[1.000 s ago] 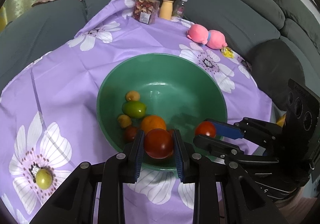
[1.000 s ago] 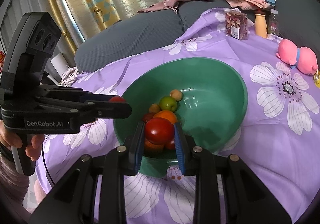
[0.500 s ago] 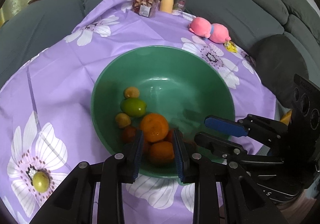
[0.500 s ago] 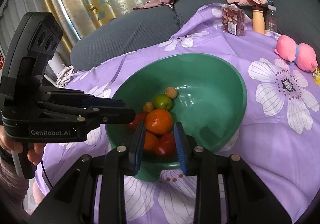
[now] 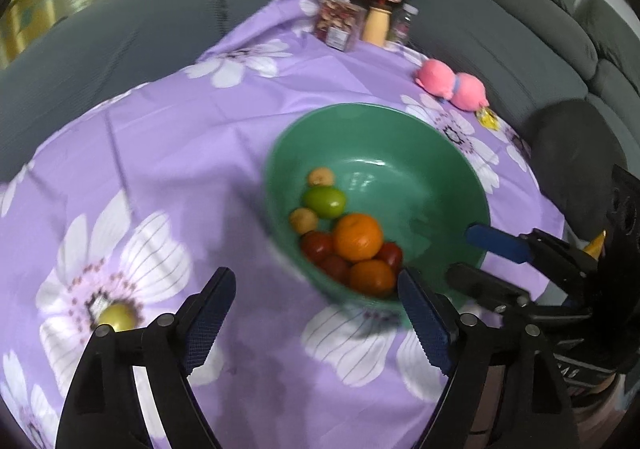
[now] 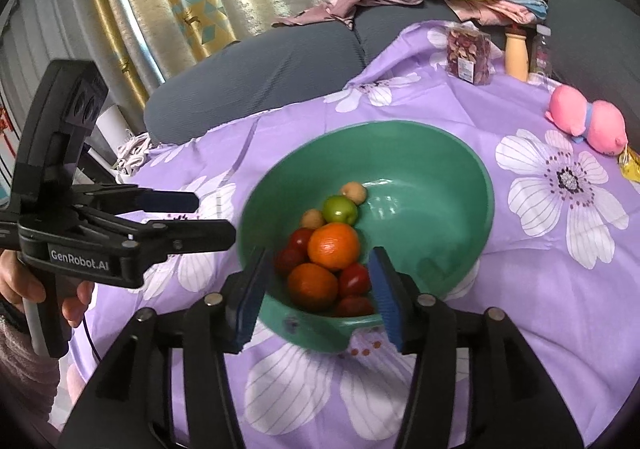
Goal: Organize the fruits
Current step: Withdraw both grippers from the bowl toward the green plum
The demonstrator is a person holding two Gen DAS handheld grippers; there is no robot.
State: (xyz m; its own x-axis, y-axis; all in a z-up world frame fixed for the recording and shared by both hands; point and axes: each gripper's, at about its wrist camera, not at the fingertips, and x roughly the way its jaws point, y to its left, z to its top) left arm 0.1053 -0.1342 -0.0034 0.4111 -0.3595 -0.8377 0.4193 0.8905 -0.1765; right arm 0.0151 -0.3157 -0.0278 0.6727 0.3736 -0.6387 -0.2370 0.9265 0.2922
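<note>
Left wrist view: left gripper (image 5: 316, 305) is gaping wide, empty, jaws just opening; right gripper (image 6: 320, 289) is likewise parting, empty, over the green bowl (image 6: 452, 153). Advise approaching the yellow-green fruit (image 5: 116, 317) near the cloth's (image 5: 168, 153) left edge squarely.

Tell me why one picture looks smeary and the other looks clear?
Left wrist view: the purple cloth and green bowl rim are smeared, like motion blur; edges bend from the fisheye lens. Right wrist view: sharper, the orange looks crisp, with a bright glare patch inside the bowl. Both have dark round corners.
</note>
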